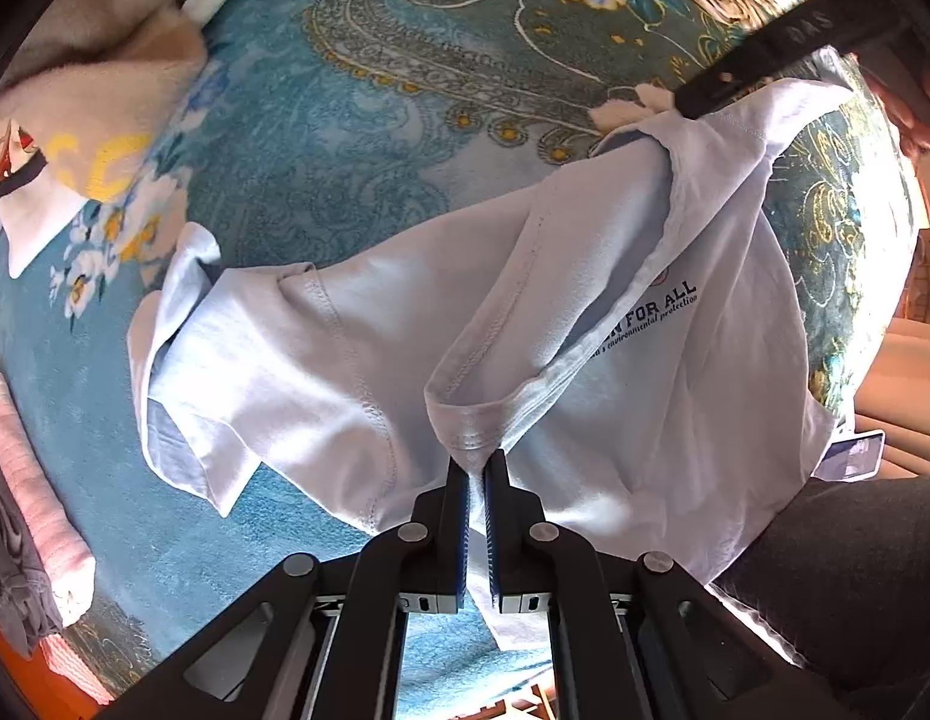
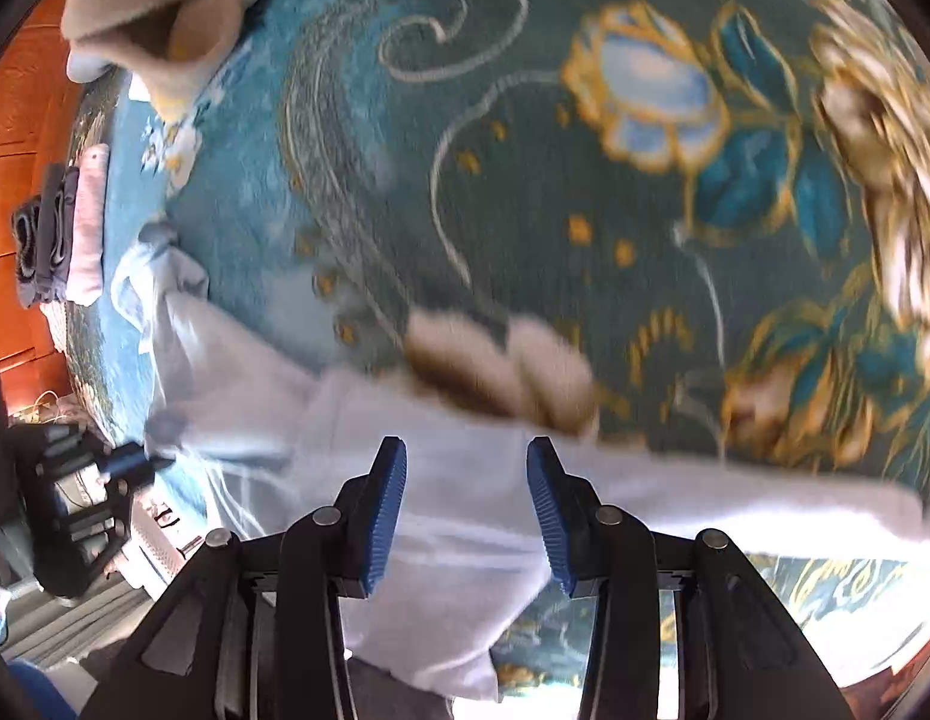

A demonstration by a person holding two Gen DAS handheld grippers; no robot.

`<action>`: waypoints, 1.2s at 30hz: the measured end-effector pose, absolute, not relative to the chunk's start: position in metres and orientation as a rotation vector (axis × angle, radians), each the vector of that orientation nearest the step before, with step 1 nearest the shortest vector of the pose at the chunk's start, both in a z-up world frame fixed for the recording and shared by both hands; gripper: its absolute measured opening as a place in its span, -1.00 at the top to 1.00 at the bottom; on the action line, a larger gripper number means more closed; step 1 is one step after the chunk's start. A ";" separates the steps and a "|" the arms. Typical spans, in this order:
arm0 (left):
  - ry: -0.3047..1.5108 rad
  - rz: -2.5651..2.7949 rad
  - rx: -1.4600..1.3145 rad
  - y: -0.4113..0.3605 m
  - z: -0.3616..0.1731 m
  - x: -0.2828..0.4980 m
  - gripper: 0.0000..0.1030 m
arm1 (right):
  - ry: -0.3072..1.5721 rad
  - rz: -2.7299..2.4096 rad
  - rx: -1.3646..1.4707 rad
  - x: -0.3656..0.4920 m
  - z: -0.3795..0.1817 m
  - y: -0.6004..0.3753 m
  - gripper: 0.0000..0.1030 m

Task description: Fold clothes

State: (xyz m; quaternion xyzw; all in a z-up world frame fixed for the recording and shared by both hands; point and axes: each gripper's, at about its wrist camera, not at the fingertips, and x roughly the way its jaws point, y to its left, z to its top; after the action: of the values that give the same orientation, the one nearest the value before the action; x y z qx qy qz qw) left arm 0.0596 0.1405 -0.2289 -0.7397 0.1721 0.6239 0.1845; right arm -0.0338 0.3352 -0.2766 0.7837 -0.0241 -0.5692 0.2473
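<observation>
over teal blanket point(image 1: 357, 138), left jaws pinch white t-shirt point(image 1: 321, 354); right jaws gape, empty.

the t-shirt point(image 1: 645, 360) is thin matt cotton cloth with stitched hems. the bedspread point(image 1: 345, 150) looks like soft, fuzzy plush. the left gripper point(image 1: 477, 480) is matt black plastic with ribbed blue pads point(image 2: 384, 510) and dull metal pins.
</observation>
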 end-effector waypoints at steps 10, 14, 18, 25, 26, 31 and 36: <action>0.452 1.766 -2.155 0.131 -0.231 0.057 0.89 | 0.027 -1.417 2.179 -0.020 -0.295 0.311 0.21; 0.427 1.759 -2.196 0.125 -0.237 0.056 0.89 | 0.019 -1.440 2.166 -0.009 -0.286 0.316 0.83; 0.387 1.792 -2.216 0.120 -0.237 0.049 0.89 | -0.030 -1.516 2.133 -0.015 -0.271 0.325 0.92; 0.427 1.869 -2.173 0.121 -0.239 0.026 0.00 | -0.230 -1.746 2.065 -0.061 -0.238 0.362 0.94; 0.440 1.878 -2.164 0.122 -0.240 0.023 0.00 | -0.236 -1.766 2.057 -0.066 -0.236 0.370 0.94; 0.437 1.953 -2.119 0.123 -0.239 -0.007 0.00 | -0.238 -1.835 2.045 -0.090 -0.221 0.383 0.93; 0.392 1.886 -2.063 0.139 -0.245 -0.045 0.00 | -0.287 -1.868 2.063 -0.097 -0.228 0.384 0.93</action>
State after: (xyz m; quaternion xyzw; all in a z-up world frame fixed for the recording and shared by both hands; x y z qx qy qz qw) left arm -0.0447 0.1394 -0.2451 -0.7217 0.1371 0.6597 0.1587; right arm -0.0966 0.3835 -0.2282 0.7264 -0.1011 -0.6580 0.1710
